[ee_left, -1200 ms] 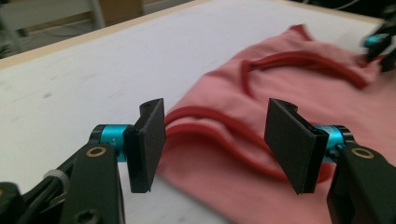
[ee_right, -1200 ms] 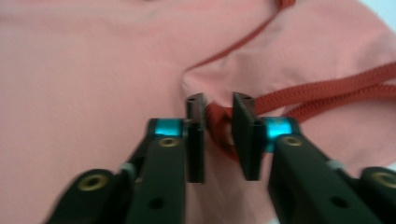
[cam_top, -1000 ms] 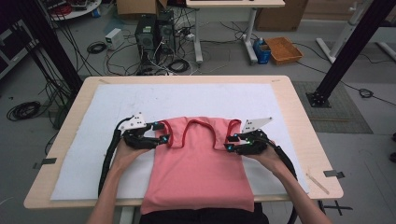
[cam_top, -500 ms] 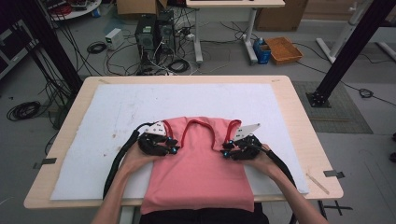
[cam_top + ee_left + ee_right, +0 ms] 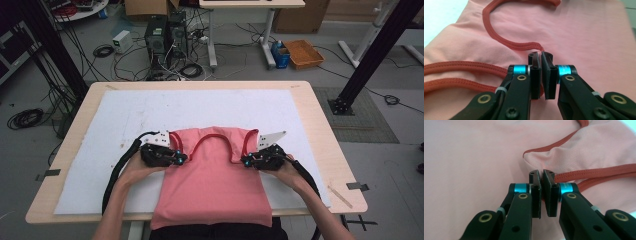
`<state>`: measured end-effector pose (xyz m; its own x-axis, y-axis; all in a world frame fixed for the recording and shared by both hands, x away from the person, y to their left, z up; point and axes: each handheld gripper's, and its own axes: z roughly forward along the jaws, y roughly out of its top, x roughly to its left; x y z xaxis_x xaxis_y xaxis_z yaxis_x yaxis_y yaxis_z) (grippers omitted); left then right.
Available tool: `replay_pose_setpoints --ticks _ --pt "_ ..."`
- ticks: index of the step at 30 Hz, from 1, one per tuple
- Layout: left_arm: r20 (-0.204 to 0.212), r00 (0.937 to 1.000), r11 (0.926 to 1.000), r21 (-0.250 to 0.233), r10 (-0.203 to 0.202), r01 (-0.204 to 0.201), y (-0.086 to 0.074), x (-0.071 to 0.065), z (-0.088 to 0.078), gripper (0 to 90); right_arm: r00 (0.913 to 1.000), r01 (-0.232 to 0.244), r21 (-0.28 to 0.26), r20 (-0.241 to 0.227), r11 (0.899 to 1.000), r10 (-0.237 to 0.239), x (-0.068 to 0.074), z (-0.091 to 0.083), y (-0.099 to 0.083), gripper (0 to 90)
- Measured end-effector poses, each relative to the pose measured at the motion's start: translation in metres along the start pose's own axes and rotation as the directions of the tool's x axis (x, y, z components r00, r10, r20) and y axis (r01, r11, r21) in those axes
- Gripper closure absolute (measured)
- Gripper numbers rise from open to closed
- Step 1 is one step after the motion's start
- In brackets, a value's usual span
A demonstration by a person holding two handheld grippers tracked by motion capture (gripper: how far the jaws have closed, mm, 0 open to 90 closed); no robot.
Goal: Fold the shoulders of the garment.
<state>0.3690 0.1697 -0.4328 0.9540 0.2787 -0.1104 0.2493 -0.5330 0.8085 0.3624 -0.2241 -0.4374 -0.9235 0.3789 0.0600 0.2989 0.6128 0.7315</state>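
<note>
Because the pink tank top (image 5: 210, 180) on the table's white mat (image 5: 120, 125) is light, limp cloth, its 2 shoulder straps suit gripping; the left gripper (image 5: 541, 56) and right gripper (image 5: 541, 175) have just closed, pinching it there.

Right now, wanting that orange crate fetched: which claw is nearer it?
Right. Both claws have just closed on the pink top. The right claw lies short and slightly left of the orange crate; the left claw is farther left across the top.
</note>
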Motion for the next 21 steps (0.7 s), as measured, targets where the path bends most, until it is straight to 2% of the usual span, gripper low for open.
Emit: replay_pose_setpoints --ticks 3,6,11,17,19,21 --pt "0.038 0.9993 0.9993 0.036 0.0 -0.001 -0.003 -0.001 0.003 85.5 0.9989 0.004 0.005 -0.048 1.0 -0.004 0.003 -0.003 -0.003 85.6" --pt "0.069 0.9976 0.9976 0.068 0.009 -0.014 -0.004 -0.002 0.008 85.1 0.9972 0.006 0.029 -0.075 1.0 -0.004 0.006 -0.005 -0.005 85.6" --pt "0.081 0.9967 0.996 0.089 -0.002 -0.006 -0.007 -0.003 0.01 84.7 0.9977 0.021 0.07 -0.065 0.997 -0.017 0.007 -0.002 -0.008 85.5" --pt "0.1 0.9949 0.9951 0.099 -0.01 0.0 -0.009 -0.002 0.013 83.3 0.997 0.015 0.059 -0.077 0.998 -0.011 0.005 -0.003 -0.01 85.0" --pt "0.101 0.9948 0.9954 0.096 -0.009 -0.001 -0.009 -0.002 0.012 82.5 0.9963 0.008 0.054 -0.086 0.999 -0.003 0.005 -0.003 -0.01 81.3" --pt "0.105 0.9945 0.9956 0.093 -0.001 -0.008 -0.009 -0.003 0.012 79.1 0.9959 -0.003 0.045 -0.09 0.999 0.007 0.004 -0.003 -0.01 69.8"
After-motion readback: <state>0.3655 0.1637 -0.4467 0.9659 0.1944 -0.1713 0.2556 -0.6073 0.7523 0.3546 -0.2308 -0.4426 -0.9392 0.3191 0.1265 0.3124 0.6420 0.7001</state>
